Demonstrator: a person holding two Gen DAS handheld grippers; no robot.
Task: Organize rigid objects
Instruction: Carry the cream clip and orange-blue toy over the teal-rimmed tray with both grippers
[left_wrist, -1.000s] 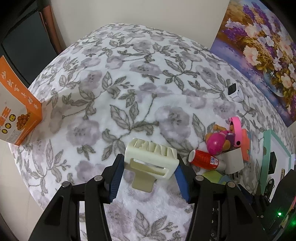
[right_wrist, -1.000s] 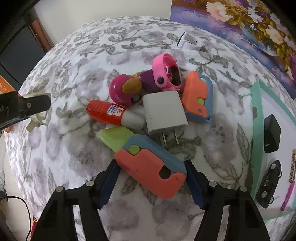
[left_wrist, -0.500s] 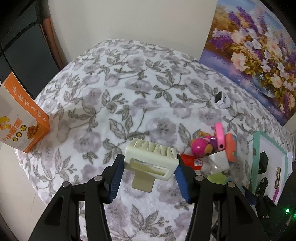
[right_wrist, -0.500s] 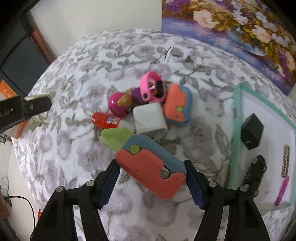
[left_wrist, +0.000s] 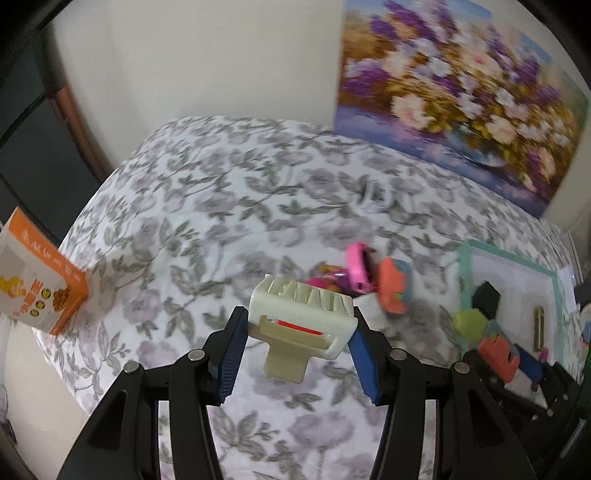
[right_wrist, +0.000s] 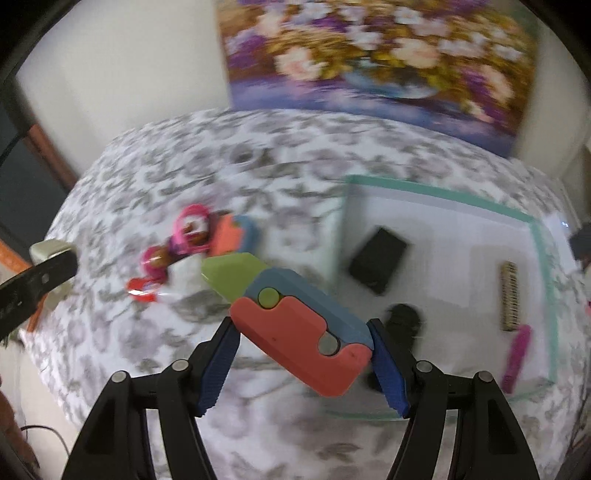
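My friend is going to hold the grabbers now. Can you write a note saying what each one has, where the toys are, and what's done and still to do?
Left gripper: shut on the cream plastic hair claw clip, held above the flowery bedspread.
Right gripper: shut on the coral-and-blue toy knife with a green blade, also in the air.
Tray: the white tray with a teal rim already holds a black box, a dark toy car, a small comb and a pink stick.
Left to do: put both held things away, then clear the pile of pink, red and orange toys on the bedspread.
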